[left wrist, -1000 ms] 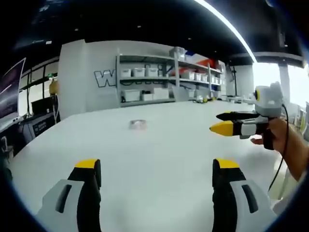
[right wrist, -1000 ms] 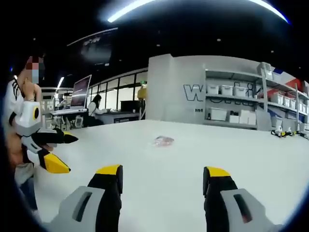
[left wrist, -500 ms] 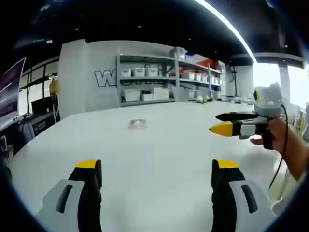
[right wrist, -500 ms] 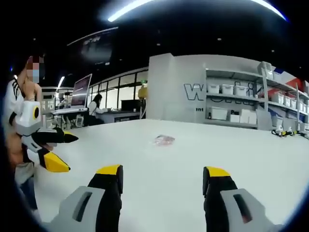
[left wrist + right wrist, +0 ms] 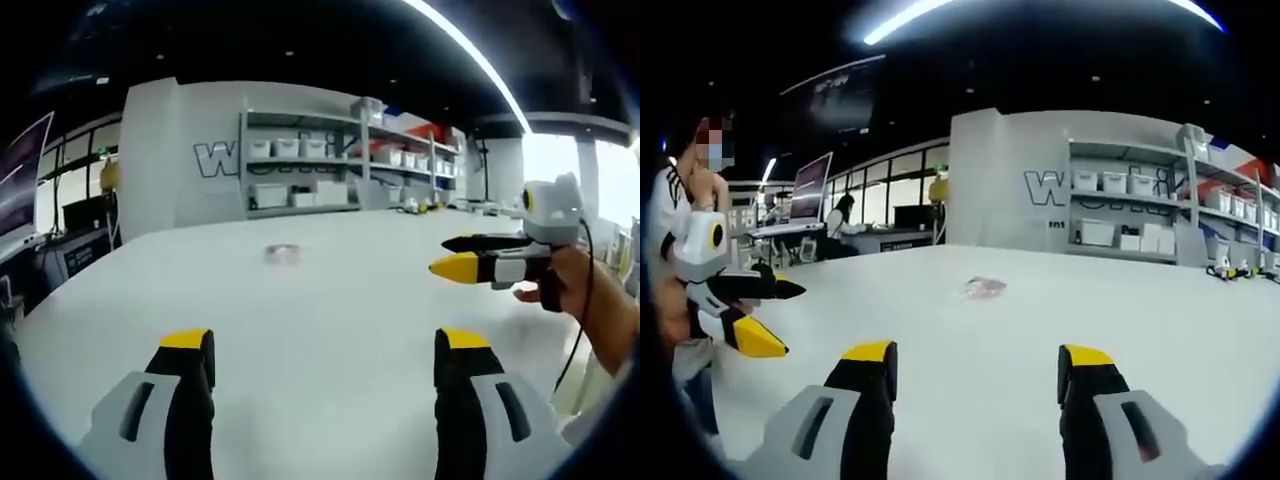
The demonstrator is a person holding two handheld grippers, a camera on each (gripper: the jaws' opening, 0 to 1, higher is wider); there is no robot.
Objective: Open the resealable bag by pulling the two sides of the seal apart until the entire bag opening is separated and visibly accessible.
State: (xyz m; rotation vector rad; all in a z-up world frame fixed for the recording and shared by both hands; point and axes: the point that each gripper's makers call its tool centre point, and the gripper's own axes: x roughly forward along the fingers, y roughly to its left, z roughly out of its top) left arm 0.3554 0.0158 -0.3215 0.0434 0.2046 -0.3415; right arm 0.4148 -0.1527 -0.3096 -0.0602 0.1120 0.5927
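Left gripper view: the left claw, jaws spread wide and holding nothing, above a white counter. The resealable bag lies flat on the counter, well ahead of the claw, untouched. The right claw enters from the right, jaws parted, empty.

Right gripper view: the bag lies well ahead of the open right claw; the left claw stands at left.

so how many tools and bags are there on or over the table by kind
tools: 2 (left tool, right tool, both open and empty)
resealable bag: 1, lying far off on the white table
total: 3
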